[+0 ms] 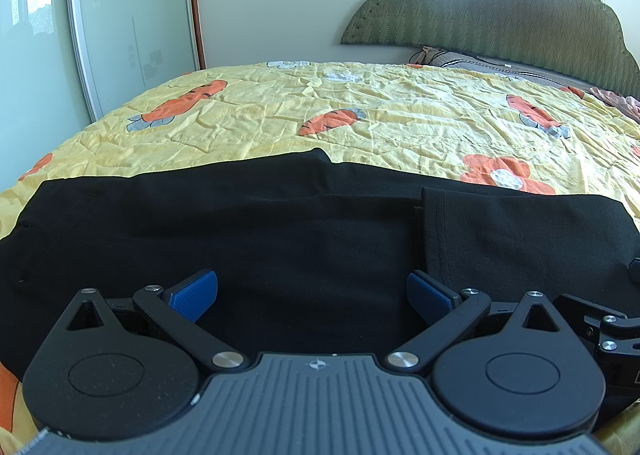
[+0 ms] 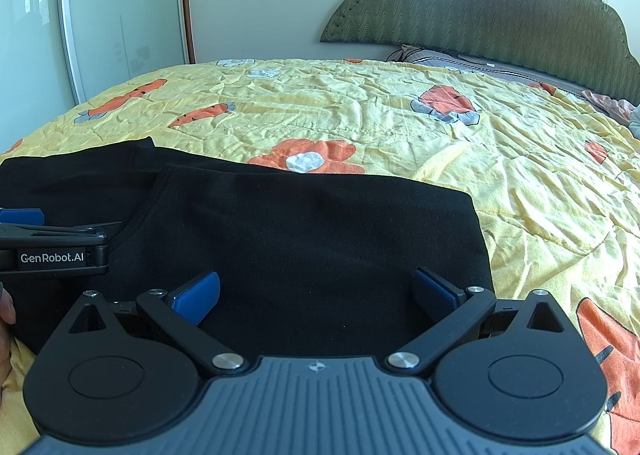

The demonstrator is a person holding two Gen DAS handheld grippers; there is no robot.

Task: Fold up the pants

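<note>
Black pants (image 1: 280, 223) lie flat across the near side of the bed, with a folded-over layer on their right part (image 1: 520, 231). In the right wrist view that folded layer (image 2: 312, 231) fills the middle, its hem edge at the left. My left gripper (image 1: 312, 295) is open and empty, low over the middle of the pants. My right gripper (image 2: 316, 295) is open and empty over the folded right part. The left gripper's body also shows at the left edge of the right wrist view (image 2: 52, 251).
The bed carries a yellow quilt (image 1: 360, 115) with orange carrots and flowers. A green padded headboard (image 1: 500, 7) and pillows (image 1: 460, 59) stand at the far right. A white wardrobe door (image 1: 132, 15) stands at the far left.
</note>
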